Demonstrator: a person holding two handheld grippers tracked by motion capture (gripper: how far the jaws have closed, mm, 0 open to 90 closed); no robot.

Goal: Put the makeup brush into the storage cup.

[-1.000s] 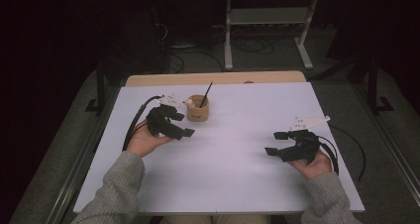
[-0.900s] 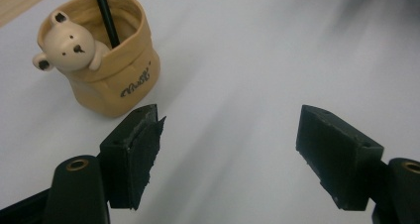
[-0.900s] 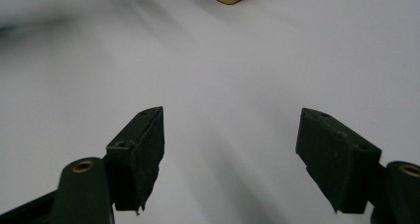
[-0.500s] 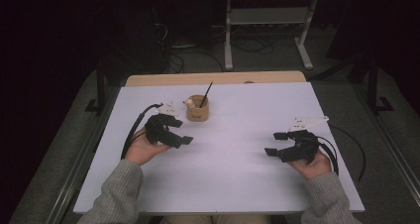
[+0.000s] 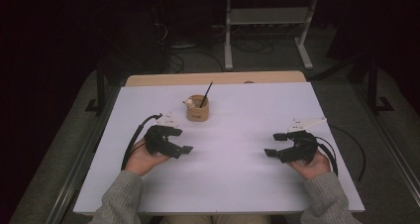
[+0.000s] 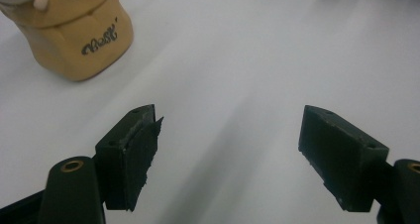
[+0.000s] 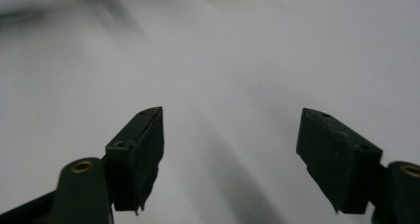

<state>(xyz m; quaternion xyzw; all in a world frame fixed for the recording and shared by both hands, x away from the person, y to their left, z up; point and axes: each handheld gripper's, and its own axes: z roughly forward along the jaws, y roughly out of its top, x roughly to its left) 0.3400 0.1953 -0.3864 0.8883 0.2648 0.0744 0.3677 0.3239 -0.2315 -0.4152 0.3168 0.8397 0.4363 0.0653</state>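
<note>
High view: my left gripper (image 5: 174, 143) sits low over the white table (image 5: 237, 184), jaws spread with nothing between them — the tan holder (image 5: 197, 108) stands near it, up and to its right, not touching. A dark stick (image 5: 206, 94) leans out of the holder. My right gripper (image 5: 280, 144) is well apart from it, likewise spread and empty. The left gripper view shows dark cursive writing on the holder — I can't read it.

The cup (image 5: 197, 108) stands on the table (image 5: 237, 184) toward its far edge, left gripper (image 5: 182, 144) nearer than right gripper (image 5: 274, 144).
</note>
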